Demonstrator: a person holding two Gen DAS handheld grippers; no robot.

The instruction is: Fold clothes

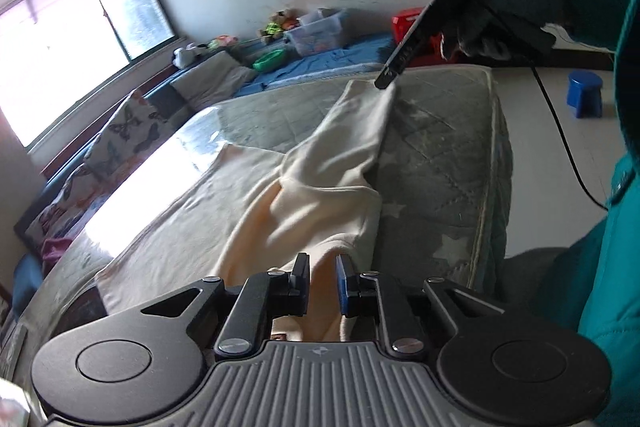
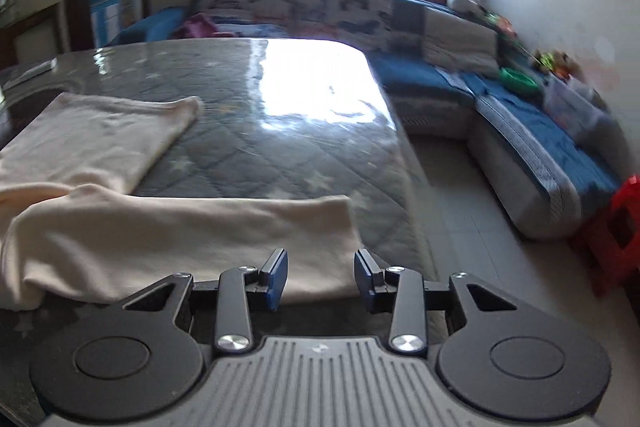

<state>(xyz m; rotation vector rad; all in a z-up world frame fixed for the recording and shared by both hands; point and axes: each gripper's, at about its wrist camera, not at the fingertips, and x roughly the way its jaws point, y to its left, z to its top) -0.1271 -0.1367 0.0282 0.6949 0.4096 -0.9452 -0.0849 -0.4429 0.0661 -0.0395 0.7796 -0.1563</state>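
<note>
A cream garment [image 1: 256, 195] is recorded on a grey star-quilted mattress [image 1: 448, 147], spread flat in part, with two long sections laid out toward the far edge and bunched folds near the middle; no finished bundle is shown, so the folding is judged incomplete. The left hand-held gripper [image 1: 322, 281] is seen pinching a ridge of the cloth. The right hand-held gripper [image 2: 321, 277] is held spread over the end of one long section, nothing gripped.

The garment [image 2: 160, 227] lay on the mattress [image 2: 280, 131], near its right edge; the sofa [image 2: 520, 147] stood behind and to the right.
</note>
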